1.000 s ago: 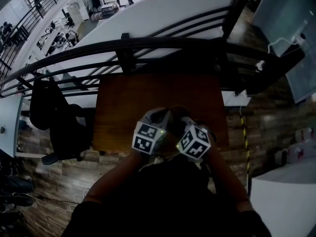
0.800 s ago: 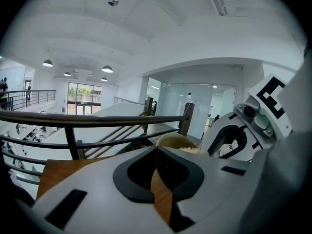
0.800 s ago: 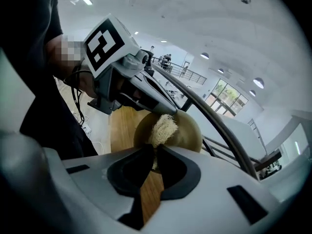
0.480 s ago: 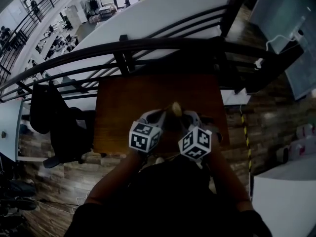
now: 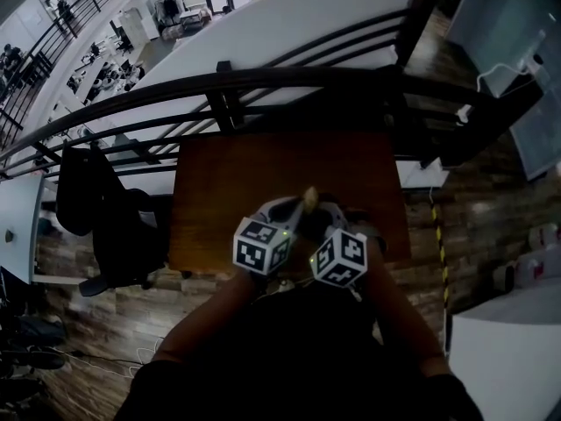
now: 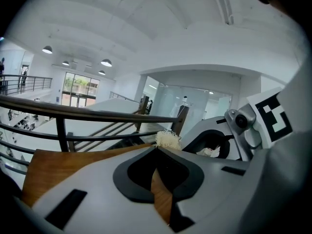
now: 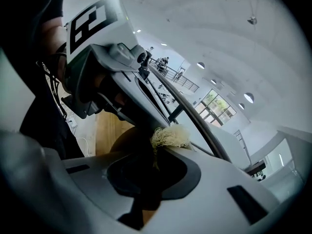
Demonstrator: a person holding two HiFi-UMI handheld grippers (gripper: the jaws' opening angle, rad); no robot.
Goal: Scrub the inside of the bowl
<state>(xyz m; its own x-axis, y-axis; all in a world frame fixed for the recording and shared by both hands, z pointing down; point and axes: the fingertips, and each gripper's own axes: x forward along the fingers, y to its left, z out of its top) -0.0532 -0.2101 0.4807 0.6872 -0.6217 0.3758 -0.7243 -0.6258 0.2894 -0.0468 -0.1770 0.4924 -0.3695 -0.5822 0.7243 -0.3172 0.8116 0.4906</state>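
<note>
- Both forearms [image 5: 206, 318] come up from the bottom of the head view and converge. The two hands sit close together over the near edge of the brown wooden surface [image 5: 263, 169].
- The left tool [image 5: 296, 203] and the right tool [image 5: 316, 205] angle inward toward each other. Their marker cubes [image 5: 261, 246] lie almost side by side and their tips meet at one spot.
- A pale, fibrous scrubber [image 7: 169, 136] sits at that spot.
- The right tool's jaws are closed on the scrubber. The tuft bulges out past the tips, and a strand runs down between the jaws.
- The left tool's jaws are brought together with no gap at the tips. The scrubber shows right at those tips in the left gripper view, but I cannot tell whether they pinch it or only touch it.
- The left tool's view is close to level, with the railing [image 6: 87, 115] running nearly straight across. The right tool is rolled, so the railing runs steeply aslant in its view.
- The bowl [image 7: 122, 143] is hard to make out. It seems to be the dark brown rounded form just below and left of the scrubber, under both tools' tips. In the head view that area between the tools is only dark.
</note>
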